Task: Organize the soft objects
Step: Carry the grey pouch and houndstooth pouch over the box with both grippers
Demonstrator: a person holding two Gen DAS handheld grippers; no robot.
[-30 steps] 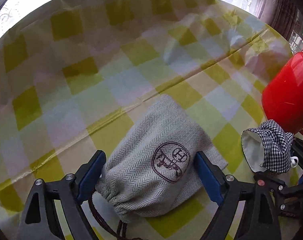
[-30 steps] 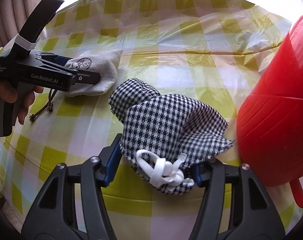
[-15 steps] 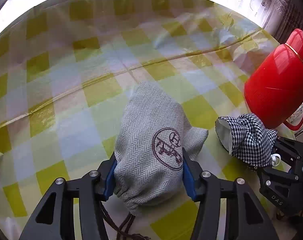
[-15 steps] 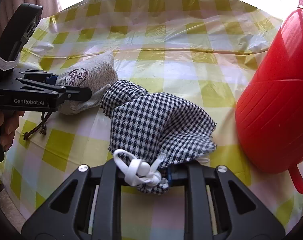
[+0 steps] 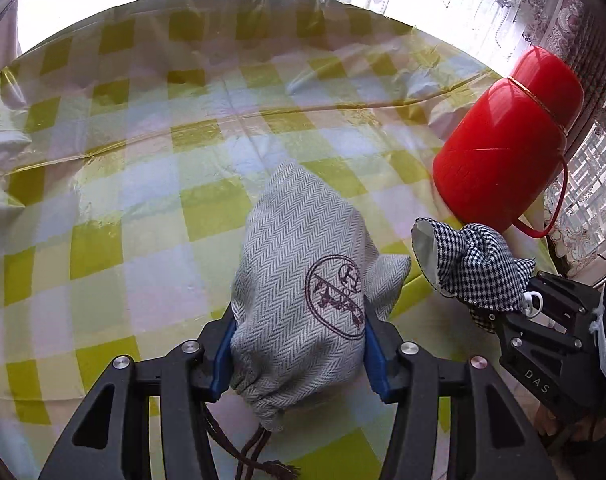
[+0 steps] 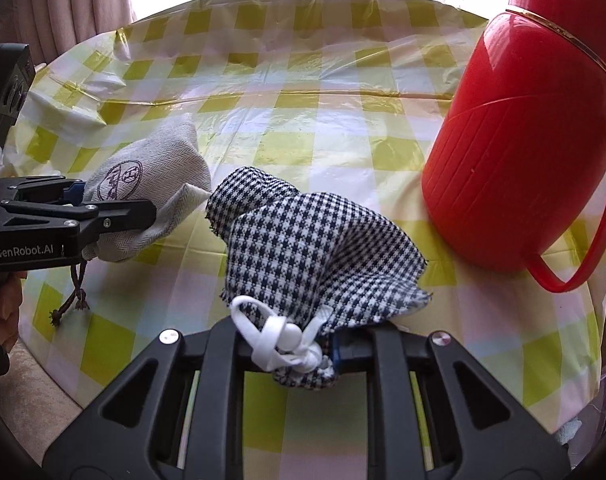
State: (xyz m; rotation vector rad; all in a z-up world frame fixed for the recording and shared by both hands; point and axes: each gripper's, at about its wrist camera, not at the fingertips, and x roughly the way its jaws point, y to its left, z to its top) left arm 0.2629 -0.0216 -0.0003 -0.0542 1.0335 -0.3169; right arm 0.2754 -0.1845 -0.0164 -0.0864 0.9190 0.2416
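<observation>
Two drawstring pouches and one red jug [image 6: 519, 160] are over the checked tablecloth [image 5: 143, 200]. At left, the left gripper [image 5: 299, 344], angled downward, pinches the grey herringbone pouch [image 5: 303, 288]; at right, the right gripper [image 6: 299, 346], likewise tilted, clamps tight on the houndstooth pouch [image 6: 319, 248] beside the jug.

A: What did the left gripper [image 5: 299, 356] look like?
B: Black angular arms with triangular cut-outs, round silver screws, and blue pads [image 5: 222, 354]. From the side its body bore white "GenRobot.AI" lettering.
A: And the right gripper [image 6: 293, 350]?
B: The same black frame, silver screws, and a sliver of blue pad; "DAS" was printed in white on its side. Fingers of a hand [image 6: 1, 312] showed behind the left grip.
</observation>
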